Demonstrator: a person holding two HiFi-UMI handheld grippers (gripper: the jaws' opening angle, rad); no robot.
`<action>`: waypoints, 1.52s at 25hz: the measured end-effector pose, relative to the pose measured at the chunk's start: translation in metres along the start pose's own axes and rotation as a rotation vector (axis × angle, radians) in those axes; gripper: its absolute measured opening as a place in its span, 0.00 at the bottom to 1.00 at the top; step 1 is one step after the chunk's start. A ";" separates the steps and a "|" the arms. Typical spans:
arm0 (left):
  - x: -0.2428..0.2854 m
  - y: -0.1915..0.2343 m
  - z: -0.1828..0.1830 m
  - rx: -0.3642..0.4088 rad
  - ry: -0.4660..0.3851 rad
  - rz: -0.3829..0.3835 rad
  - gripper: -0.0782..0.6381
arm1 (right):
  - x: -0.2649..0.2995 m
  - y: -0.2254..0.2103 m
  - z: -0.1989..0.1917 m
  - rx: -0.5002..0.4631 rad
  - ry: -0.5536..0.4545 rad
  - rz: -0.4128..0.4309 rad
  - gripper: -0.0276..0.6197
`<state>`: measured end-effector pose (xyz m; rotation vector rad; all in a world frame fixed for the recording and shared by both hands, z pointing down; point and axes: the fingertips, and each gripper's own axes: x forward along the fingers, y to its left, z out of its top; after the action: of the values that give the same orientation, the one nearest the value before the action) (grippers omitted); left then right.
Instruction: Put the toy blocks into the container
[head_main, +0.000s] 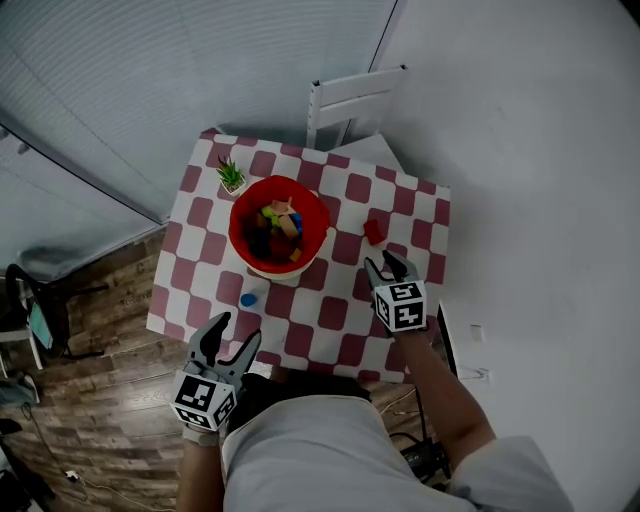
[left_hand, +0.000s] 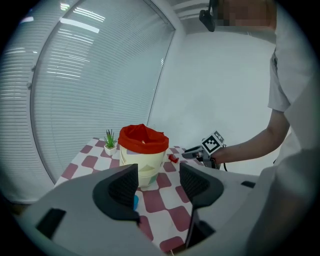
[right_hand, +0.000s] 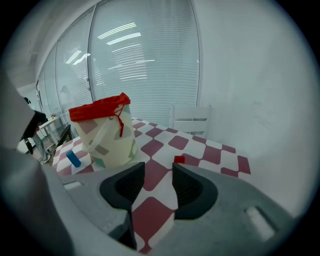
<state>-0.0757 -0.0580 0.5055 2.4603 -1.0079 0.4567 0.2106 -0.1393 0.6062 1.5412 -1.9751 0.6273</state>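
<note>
The red block (head_main: 373, 231) was shown just beyond the open, empty right tongs (head_main: 388, 263); the blue block (head_main: 248, 299) was shown beyond the open left tongs (head_main: 232, 336), beside the container (head_main: 237, 228).

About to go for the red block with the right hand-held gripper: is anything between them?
Nothing visible. The red block lies on the bare checked cloth just ahead of the open right hand-held gripper; the bucket stands off to the left, clear of that path.
</note>
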 end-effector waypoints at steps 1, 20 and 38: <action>0.001 -0.001 0.000 -0.007 0.000 0.018 0.45 | 0.005 -0.005 -0.004 -0.001 0.008 0.000 0.29; -0.009 -0.038 -0.028 -0.067 0.068 0.256 0.45 | 0.079 -0.058 -0.043 0.005 0.069 0.038 0.30; -0.024 -0.038 -0.038 -0.082 0.076 0.331 0.45 | 0.090 -0.060 -0.038 -0.028 0.052 0.030 0.28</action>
<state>-0.0693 -0.0008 0.5163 2.1919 -1.3793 0.5954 0.2566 -0.1923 0.6967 1.4669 -1.9633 0.6423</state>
